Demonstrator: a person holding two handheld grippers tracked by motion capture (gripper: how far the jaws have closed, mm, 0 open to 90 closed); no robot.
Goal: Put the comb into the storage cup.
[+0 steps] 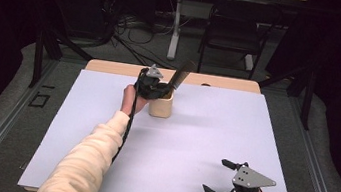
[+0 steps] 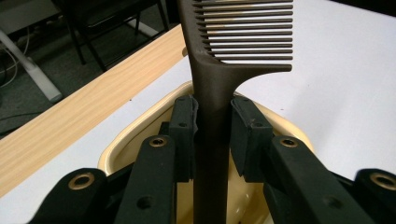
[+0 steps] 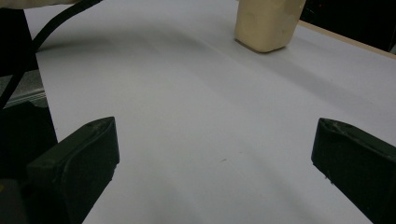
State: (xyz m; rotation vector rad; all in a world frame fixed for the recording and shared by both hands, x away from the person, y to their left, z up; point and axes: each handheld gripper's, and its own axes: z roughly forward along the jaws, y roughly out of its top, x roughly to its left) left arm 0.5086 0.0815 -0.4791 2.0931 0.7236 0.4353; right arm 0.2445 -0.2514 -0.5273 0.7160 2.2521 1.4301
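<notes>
At the far middle of a white surface (image 1: 192, 144) stands a cream-coloured cup (image 1: 161, 106). The left gripper (image 1: 158, 90) hangs directly over the cup's mouth, clenched on the handle of a dark brown comb (image 1: 180, 74). In the left gripper view the two black jaws press against either side of the comb (image 2: 212, 126) handle, and the handle runs down between them into the cup (image 2: 140, 126) beneath. The comb's long axis stands nearly upright, leaning slightly to the right and away, with its toothed end uppermost and its handle end inside the cup. So the comb lies straight in line with the gripper and the cup below it, which suggests the coming move is a simple vertical one. The right gripper (image 1: 227, 180) rests at the near right corner of the surface, well apart from the cup, its jaws spread wide and grasping nothing. In the right gripper view the cup (image 3: 268, 23) stands far ahead.
</notes>
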